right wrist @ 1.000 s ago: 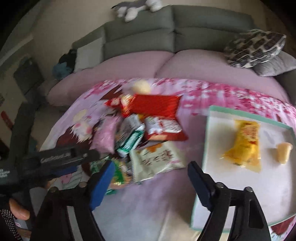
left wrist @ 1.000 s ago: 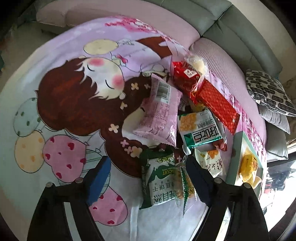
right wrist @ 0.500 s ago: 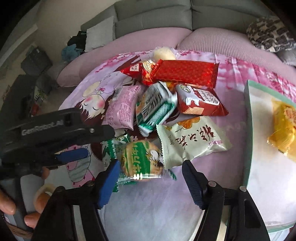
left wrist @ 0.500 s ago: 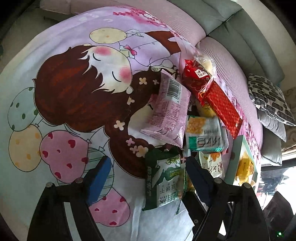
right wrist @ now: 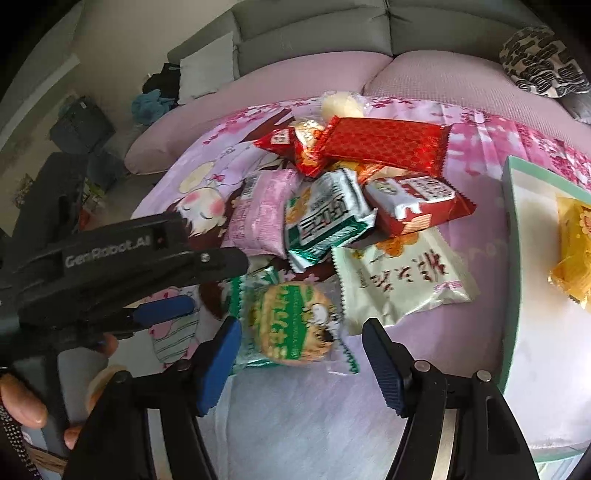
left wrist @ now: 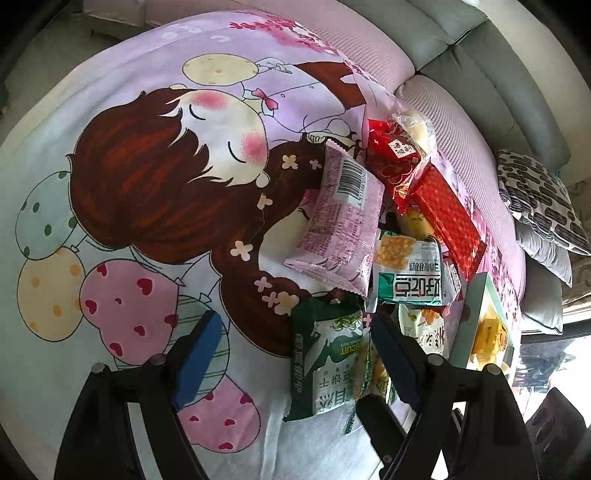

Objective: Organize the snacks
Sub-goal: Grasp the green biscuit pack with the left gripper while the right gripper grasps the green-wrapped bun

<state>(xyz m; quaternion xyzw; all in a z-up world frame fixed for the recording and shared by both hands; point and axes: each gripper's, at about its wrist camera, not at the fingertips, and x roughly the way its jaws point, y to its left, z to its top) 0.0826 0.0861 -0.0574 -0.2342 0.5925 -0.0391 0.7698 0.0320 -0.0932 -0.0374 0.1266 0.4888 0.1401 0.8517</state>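
Several snack packets lie heaped on a cartoon blanket (left wrist: 147,184). My right gripper (right wrist: 301,354) is open and straddles a round green biscuit packet (right wrist: 291,325); its blue pads (right wrist: 221,354) stand just off the wrapper. My left gripper (left wrist: 295,354) is open, low over the blanket, with a green-and-white biscuit pack (left wrist: 328,362) by its right finger. Behind lie a pink packet (right wrist: 262,218), a green-white packet (right wrist: 325,218), a red-white packet (right wrist: 417,203), a pale packet (right wrist: 399,277) and a long red one (right wrist: 384,147).
A mint-rimmed white tray (right wrist: 511,258) at the right holds a yellow packet (right wrist: 572,258). The left gripper's black body (right wrist: 110,258) and a hand (right wrist: 22,406) fill the lower left of the right wrist view. A grey sofa back (right wrist: 314,33) and a patterned cushion (right wrist: 543,59) stand behind.
My right gripper has dropped and moved left from the tray side onto the pile; the round biscuit packet now sits between its fingers, which have narrowed slightly. The left gripper has barely shifted.
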